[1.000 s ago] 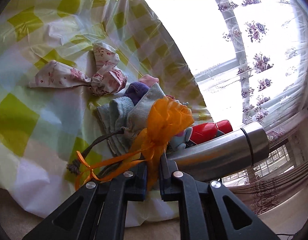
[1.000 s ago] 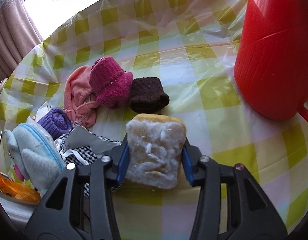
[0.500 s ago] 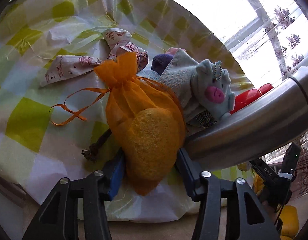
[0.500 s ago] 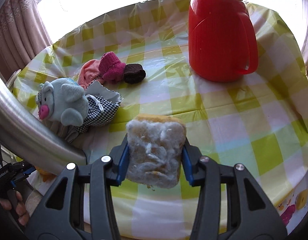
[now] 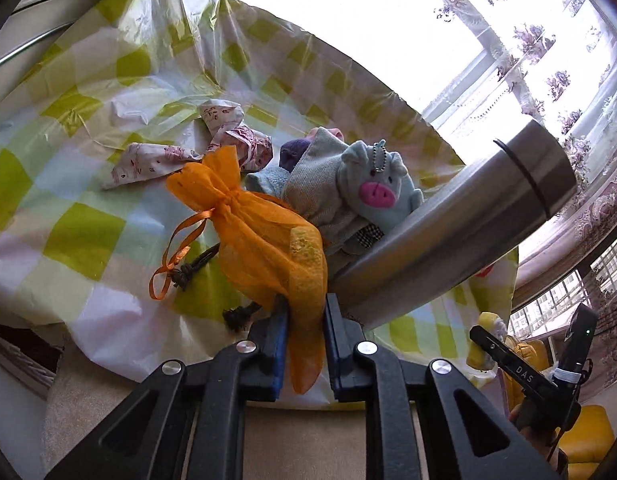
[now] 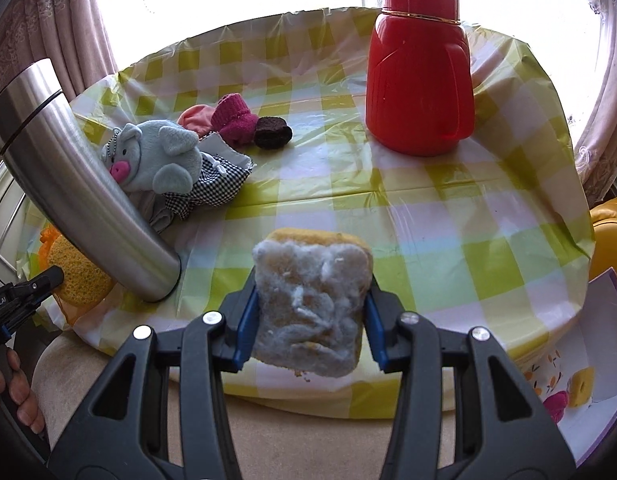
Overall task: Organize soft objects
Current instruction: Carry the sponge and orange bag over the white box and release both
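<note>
Orange organza pouch [image 5: 264, 240], a yellow sponge inside it, hangs pinched at its lower end between the nearly closed fingers of the left gripper [image 5: 305, 336] at the worktop [image 5: 80, 208] edge, beside a steel flask [image 5: 460, 232] and pig plush [image 5: 374, 188]. In the right wrist view, the right gripper [image 6: 308, 312] clamps a fuzzy yellow sponge [image 6: 310, 304] above the near worktop edge, the red thermos jug [image 6: 418, 76] standing well beyond.

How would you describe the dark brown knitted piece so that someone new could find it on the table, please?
Start at the red thermos jug standing on the checked tablecloth. Toward the steel flask lies a short row of small knitted items. The dark brown knitted piece is the end one nearest the jug, touching the magenta sock, and the darkest there.
</note>
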### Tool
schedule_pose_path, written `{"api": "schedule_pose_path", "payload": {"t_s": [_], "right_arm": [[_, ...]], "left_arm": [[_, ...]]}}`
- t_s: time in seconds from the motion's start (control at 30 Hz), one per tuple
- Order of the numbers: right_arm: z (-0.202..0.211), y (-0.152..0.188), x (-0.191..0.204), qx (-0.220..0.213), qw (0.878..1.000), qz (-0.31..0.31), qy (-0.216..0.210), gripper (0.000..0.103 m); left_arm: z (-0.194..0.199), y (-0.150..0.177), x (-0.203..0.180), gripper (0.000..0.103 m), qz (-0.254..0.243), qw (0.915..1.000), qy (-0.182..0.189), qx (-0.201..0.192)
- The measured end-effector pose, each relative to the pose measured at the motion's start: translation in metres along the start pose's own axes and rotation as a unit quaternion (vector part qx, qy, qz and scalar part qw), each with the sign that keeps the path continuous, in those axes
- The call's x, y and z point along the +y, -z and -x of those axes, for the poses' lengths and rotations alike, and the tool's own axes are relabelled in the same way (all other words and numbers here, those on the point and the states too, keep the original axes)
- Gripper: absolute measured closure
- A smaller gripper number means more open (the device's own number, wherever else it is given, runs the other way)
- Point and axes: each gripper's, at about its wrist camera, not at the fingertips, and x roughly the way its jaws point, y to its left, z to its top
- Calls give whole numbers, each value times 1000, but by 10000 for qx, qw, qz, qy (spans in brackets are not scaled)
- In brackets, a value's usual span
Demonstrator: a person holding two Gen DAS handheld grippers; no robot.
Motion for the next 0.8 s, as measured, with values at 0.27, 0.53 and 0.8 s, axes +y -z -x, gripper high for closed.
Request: {"api": "schedule_pose_path", "payload": {"t_s": [0.27, 0.53, 0.8], "right_arm": [[14, 10, 2, -29, 9999, 92, 76, 54], [25, 14, -3, -64, 9999, 84, 56, 54], [37, 20, -20, -51, 10000, 7, 83, 54]], "left_arm": [[14, 6, -13, 86, -48, 9998, 182, -119], [25, 18, -32, 86, -274, 9989, 363, -124], [26, 30, -67, 86, -606, 9965, 576, -12]]}}
